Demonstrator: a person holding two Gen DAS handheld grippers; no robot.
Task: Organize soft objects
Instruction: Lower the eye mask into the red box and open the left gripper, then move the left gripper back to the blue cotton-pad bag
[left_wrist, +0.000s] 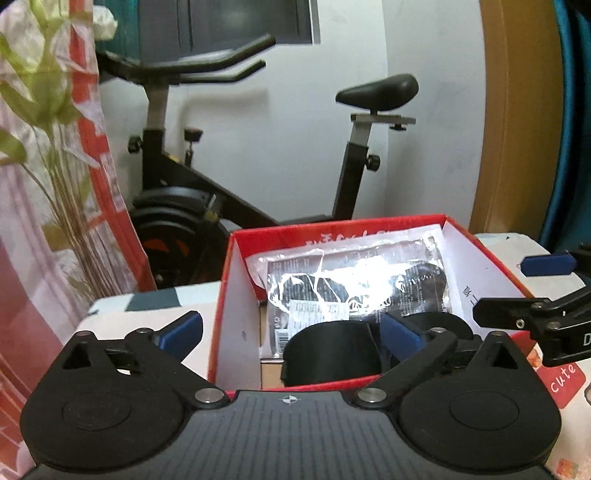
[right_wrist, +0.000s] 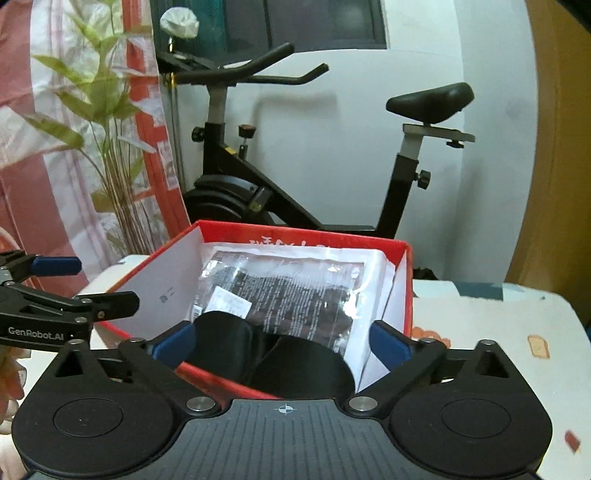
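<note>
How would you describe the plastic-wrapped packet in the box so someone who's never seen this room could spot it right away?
Find the exercise bike; right in front of it an open red box sits on the table. The plastic-wrapped packet leans against the box's far wall. It is the only shiny, crinkled thing with printed text; the black fabric items in front of it are matte.

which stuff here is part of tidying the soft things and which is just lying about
Part of the job:
- red box
- plastic-wrapped packet inside it
- black soft things at the box's near end
- left gripper and right gripper, both open, holding nothing

Just lying about:
- exercise bike
- plant
- curtain
- table
</note>
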